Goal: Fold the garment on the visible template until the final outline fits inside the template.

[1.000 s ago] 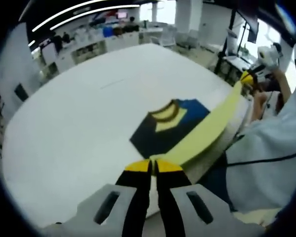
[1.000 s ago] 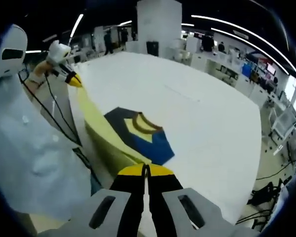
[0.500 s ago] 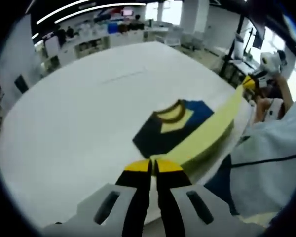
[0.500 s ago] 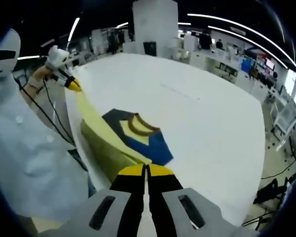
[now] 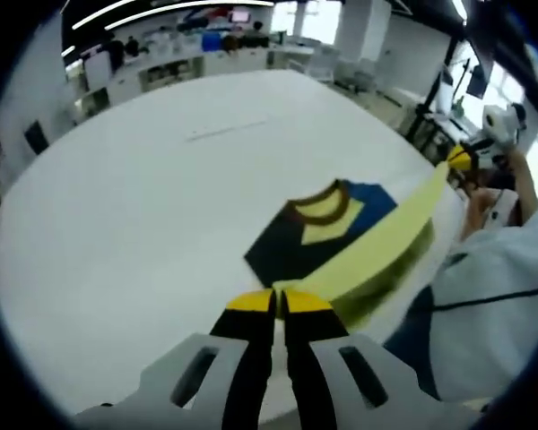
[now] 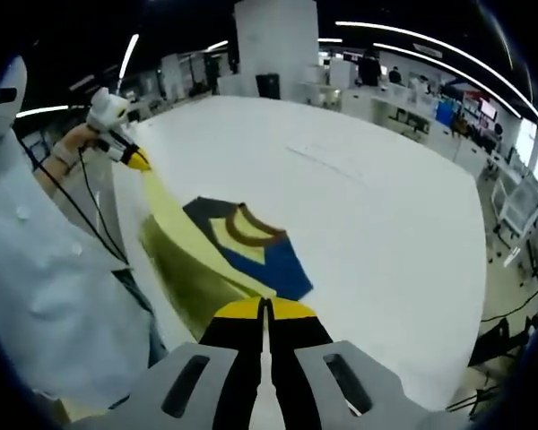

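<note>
A garment with navy (image 5: 282, 253) and blue panels, a yellow chest and a brown collar (image 5: 321, 194) lies on the white table (image 5: 117, 206). Its yellow hem edge (image 5: 381, 246) is lifted and stretched taut between both grippers. My left gripper (image 5: 279, 301) is shut on one end of that hem. At the other end, my right gripper (image 5: 462, 159) shows at the right. In the right gripper view, my right gripper (image 6: 265, 308) is shut on the hem above the garment (image 6: 251, 246). There my left gripper (image 6: 134, 160) pinches the far end of the yellow band (image 6: 175, 219).
The person's light shirt (image 5: 493, 296) stands at the table's near edge, as does a sleeve (image 6: 45, 269). A thin grey line (image 5: 224, 131) marks the table (image 6: 368, 206) beyond the collar. Desks, chairs and a white pillar (image 6: 269, 45) stand farther off.
Both cameras have moved forward over the table, carrying the taut yellow hem with them toward the collar. Both grippers stay shut on it.
</note>
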A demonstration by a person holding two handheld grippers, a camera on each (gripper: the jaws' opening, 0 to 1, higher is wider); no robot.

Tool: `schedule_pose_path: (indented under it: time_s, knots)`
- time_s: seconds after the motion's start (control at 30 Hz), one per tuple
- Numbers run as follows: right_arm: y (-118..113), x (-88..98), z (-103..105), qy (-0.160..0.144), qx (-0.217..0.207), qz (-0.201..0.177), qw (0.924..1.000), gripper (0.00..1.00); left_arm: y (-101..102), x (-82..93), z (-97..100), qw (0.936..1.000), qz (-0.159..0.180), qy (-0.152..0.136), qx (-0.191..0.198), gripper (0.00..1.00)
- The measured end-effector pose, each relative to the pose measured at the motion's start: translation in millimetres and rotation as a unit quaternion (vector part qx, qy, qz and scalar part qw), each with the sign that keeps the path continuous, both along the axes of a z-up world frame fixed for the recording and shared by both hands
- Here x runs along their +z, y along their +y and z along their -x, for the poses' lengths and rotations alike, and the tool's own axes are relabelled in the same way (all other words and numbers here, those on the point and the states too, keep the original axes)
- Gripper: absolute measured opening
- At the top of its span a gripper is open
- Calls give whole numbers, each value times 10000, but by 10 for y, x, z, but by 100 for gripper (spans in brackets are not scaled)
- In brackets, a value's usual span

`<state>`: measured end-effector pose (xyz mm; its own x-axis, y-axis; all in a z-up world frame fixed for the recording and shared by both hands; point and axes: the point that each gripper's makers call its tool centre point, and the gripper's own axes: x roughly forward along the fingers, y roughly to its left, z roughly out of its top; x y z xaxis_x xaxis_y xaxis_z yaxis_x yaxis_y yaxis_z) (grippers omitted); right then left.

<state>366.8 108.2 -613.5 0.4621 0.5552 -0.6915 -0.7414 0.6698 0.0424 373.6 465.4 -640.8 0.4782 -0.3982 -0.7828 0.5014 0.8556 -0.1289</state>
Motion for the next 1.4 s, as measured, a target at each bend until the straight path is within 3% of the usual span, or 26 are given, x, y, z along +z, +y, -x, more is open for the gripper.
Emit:
schedule_pose_path:
  time_s: [0.37,1.4]
  knots:
    - [-13,-153,-84,108,-206,-17,9997,2,28,-222,-142,9999,32,133,70,0]
    - [-34,-567,-408,410,-530,-54,9977,2,7,-640,-429,9982,201,553,100,0]
